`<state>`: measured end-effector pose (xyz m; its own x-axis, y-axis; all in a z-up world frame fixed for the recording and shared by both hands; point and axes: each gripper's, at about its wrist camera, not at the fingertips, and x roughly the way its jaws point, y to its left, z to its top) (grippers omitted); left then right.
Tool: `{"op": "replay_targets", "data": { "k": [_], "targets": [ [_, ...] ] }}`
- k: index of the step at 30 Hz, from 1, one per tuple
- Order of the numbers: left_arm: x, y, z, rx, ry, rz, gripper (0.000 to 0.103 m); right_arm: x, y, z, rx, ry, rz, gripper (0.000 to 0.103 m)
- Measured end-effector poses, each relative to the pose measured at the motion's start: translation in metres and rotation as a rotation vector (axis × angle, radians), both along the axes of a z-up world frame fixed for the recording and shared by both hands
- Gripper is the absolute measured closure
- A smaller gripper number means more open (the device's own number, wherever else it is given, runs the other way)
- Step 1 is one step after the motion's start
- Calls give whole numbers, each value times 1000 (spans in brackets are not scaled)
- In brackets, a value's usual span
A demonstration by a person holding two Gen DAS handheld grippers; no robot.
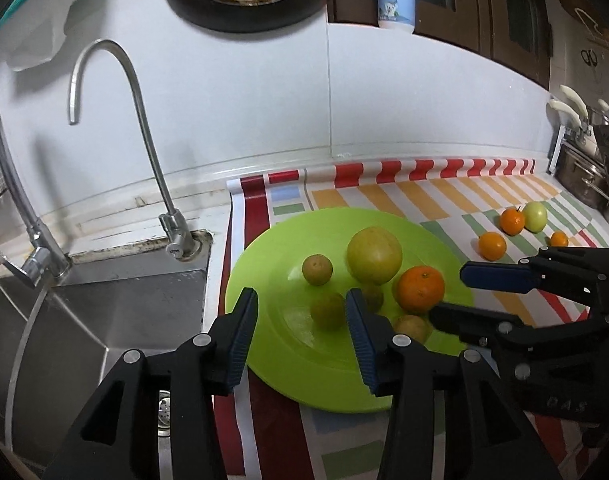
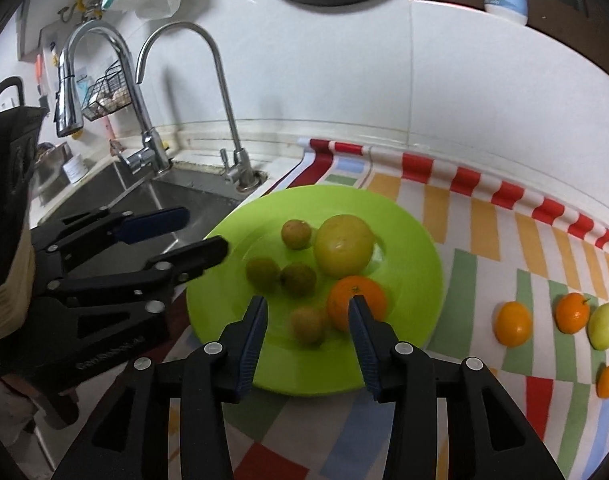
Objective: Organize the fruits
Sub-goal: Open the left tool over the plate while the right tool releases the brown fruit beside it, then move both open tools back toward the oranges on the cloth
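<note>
1. We start with the fruit: the green plate (image 2: 416,240) holds six pieces, namely a large yellow-green fruit (image 2: 343,245), one orange (image 2: 356,302) and four small brownish-green fruits (image 2: 297,278) clustered near its middle.
2. The plate sits on the striped mat (image 2: 484,224) just beside the sink (image 1: 116,312), so it looks like the collecting dish, and we judge the job partly done.
3. Off to the side on the mat wait four loose pieces: three small oranges (image 2: 512,323) and a pale green fruit (image 2: 604,326), well apart from the plate.
4. Our right gripper (image 2: 307,322) hangs over the plate's near half, its jaws parted with nothing pinched; a small brownish fruit (image 2: 308,325) shows in the gap and the orange lies just behind one finger, neither one gripped.
5. Our left gripper (image 1: 302,318) hovers on the sink side of the plate, jaws likewise apart and empty, with another small fruit (image 1: 327,310) visible between its fingers below.
6. Both tools tilt down toward the dish, which reads to us as fruit delivered here rather than being lifted out.
7. Beyond, a curved tap (image 1: 144,128) rises behind the sink; the basin itself holds no fruit that we can see.
</note>
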<state>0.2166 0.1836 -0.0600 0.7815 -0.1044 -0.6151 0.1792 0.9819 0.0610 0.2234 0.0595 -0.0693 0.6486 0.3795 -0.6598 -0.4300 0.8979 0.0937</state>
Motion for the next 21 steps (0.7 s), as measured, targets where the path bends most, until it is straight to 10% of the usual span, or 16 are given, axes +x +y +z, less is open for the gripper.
{"op": "replay_targets", "data": {
  "k": [21],
  "targets": [
    [-63,-46,44,-51,-62,29,40,-67,-75,41,40,-119,-211,40]
  ]
}}
